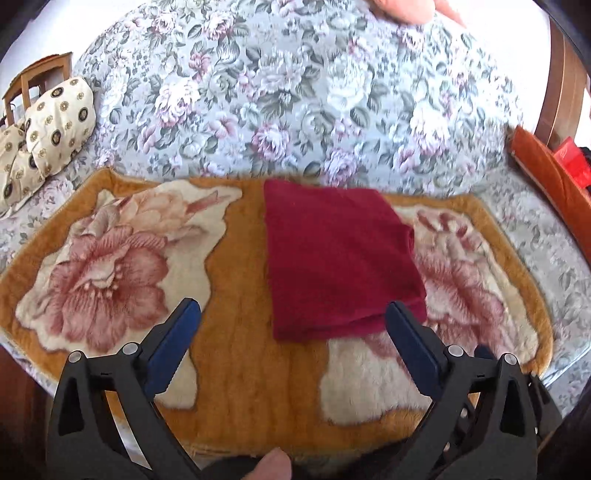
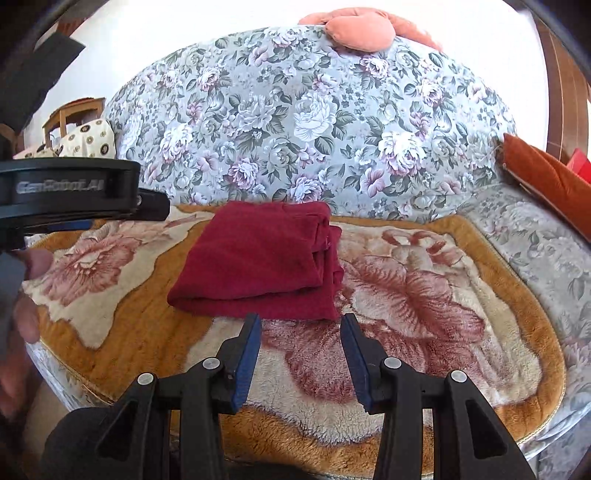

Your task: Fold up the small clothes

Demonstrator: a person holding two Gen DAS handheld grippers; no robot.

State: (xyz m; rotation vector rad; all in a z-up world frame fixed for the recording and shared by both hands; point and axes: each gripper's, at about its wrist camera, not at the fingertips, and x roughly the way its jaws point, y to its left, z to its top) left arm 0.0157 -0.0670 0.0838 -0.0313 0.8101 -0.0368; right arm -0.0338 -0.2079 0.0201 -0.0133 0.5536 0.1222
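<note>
A dark red garment [image 1: 338, 258] lies folded into a thick rectangle on a plush orange blanket with big pink flowers [image 1: 229, 332]. It also shows in the right wrist view [image 2: 262, 262], with its stacked folded edges at the right side. My left gripper [image 1: 291, 310] is wide open and empty, just in front of the garment's near edge, its right finger beside the near right corner. My right gripper [image 2: 301, 321] is open and empty, just in front of the garment's near right corner. The left gripper's body [image 2: 70, 188] shows at the left of the right wrist view.
The blanket [image 2: 480, 387] lies on a floral bedspread [image 1: 295, 92] that rises in a mound behind. Patterned cream pillows [image 1: 48, 125] lie at the far left, an orange cushion [image 1: 554, 188] at the right, a pink cushion [image 2: 358, 29] on top of the mound.
</note>
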